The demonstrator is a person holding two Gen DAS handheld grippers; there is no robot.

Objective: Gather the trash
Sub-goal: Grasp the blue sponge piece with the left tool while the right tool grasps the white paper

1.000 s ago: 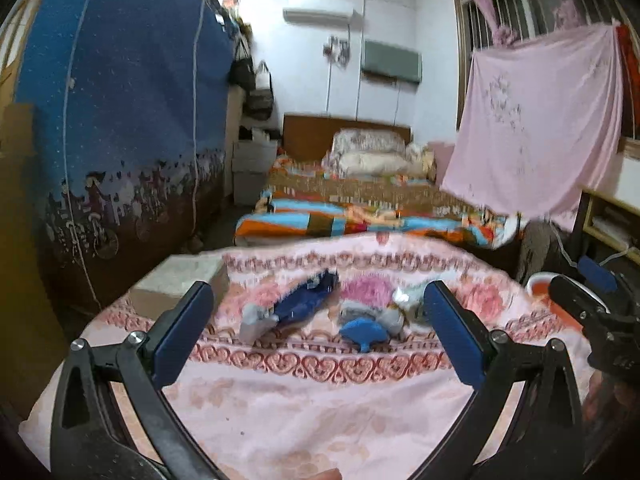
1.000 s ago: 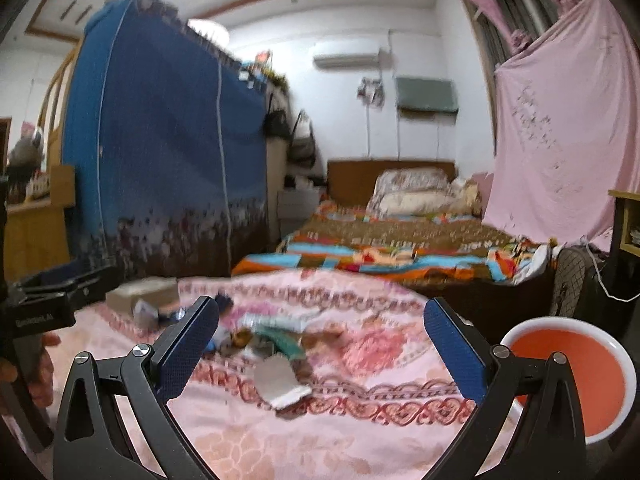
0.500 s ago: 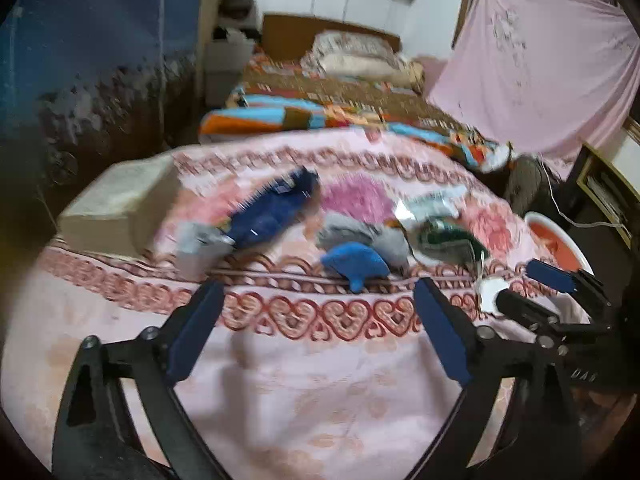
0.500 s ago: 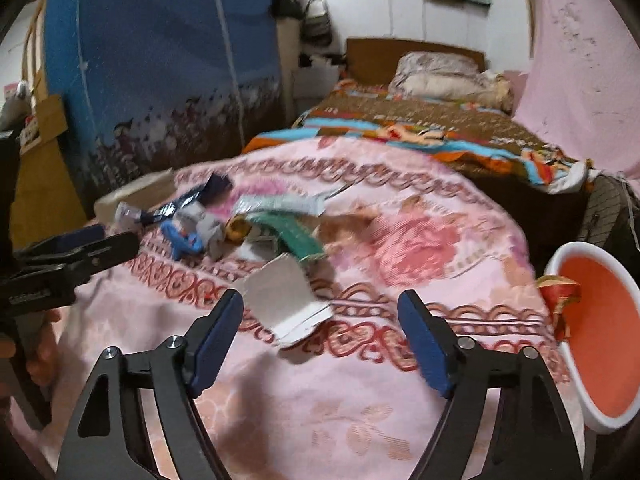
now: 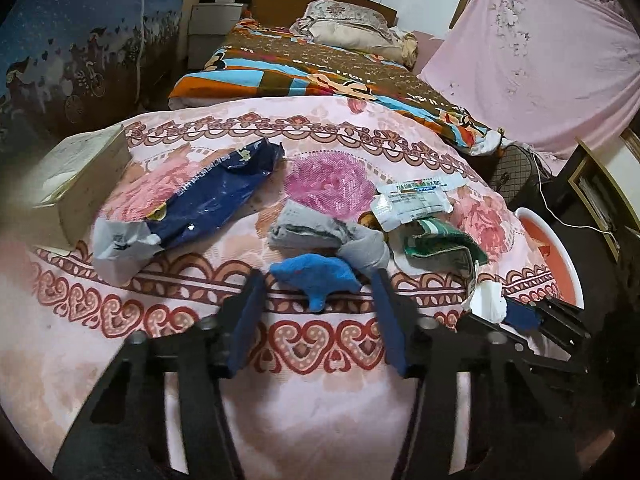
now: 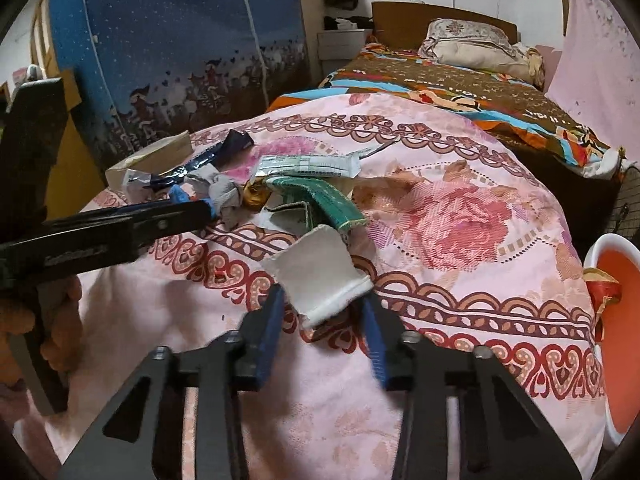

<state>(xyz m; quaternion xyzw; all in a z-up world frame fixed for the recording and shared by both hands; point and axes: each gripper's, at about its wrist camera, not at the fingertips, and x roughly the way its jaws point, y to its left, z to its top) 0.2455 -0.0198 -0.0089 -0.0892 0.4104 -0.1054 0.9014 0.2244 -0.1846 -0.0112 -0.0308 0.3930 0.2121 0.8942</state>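
Print on the white sachet [image 5: 414, 200] and blue wrapper [image 5: 216, 196], none legible

Pink floral bedspread [image 5: 320, 420], striped blanket [image 5: 320, 76], pillow [image 5: 348, 28], pink hanging cloth [image 5: 540, 80], perhaps a nightstand [image 5: 212, 28]

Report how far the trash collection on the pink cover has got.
Done: hardly anything; only a red wrapper hangs on the orange basin.
In hand: left gripper closing around the blue scrap, right gripper around the white cup.
Left: navy bag, green packet, white sachet.
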